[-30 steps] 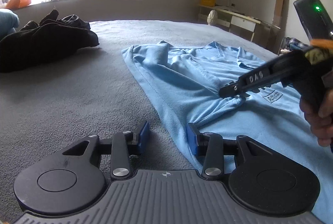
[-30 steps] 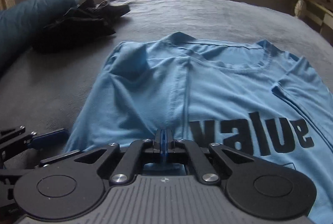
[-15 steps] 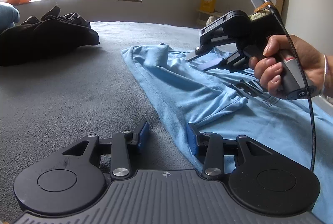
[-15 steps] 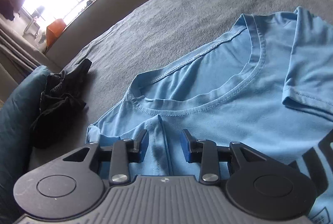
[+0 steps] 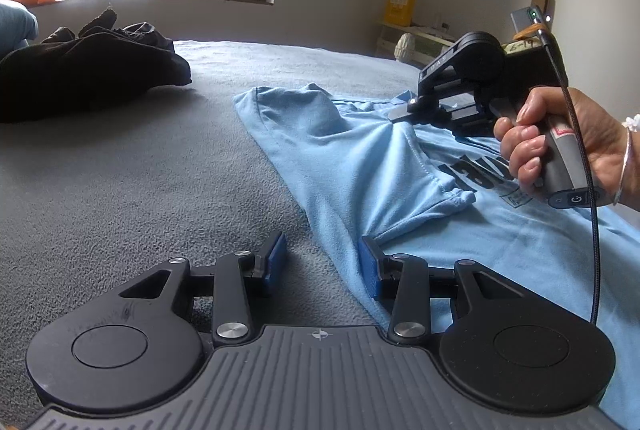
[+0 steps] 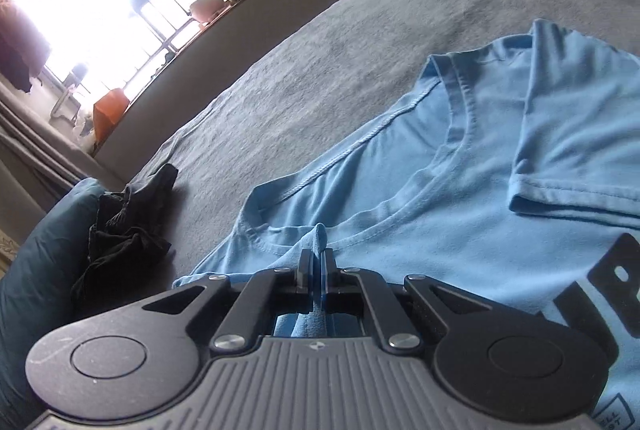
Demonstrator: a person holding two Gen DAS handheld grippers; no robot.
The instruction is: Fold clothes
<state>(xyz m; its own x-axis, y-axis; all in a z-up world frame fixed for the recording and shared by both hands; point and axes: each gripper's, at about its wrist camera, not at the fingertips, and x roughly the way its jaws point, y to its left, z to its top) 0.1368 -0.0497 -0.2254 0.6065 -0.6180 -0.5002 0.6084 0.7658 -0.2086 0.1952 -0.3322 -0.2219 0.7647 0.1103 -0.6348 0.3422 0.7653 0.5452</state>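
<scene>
- Bed [image 5: 120,182]: grey cover, carrying all the clothing.
- Shirt [image 5: 360,166]: light blue, spread flat on the bed to the right of centre in the left wrist view; dark lettering on the chest, one sleeve [image 6: 572,134] folded inward over the body.
- Dark clothes [image 5: 80,74]: a bundled black heap, well apart from the shirt, near the window side.
- Left gripper [image 5: 322,262]: jaws spread, nothing pinched; the shirt's side edge lies between the blue pads and touches the right-hand pad [image 5: 370,266].
- Right gripper [image 6: 316,266]: jaws have just been closing and now stand pressed together, pinching a raised fold of shirt fabric just below the collar [image 6: 452,134].
- Hand [image 5: 560,146]: wrapped round the right gripper's handle above the lettering.
</scene>
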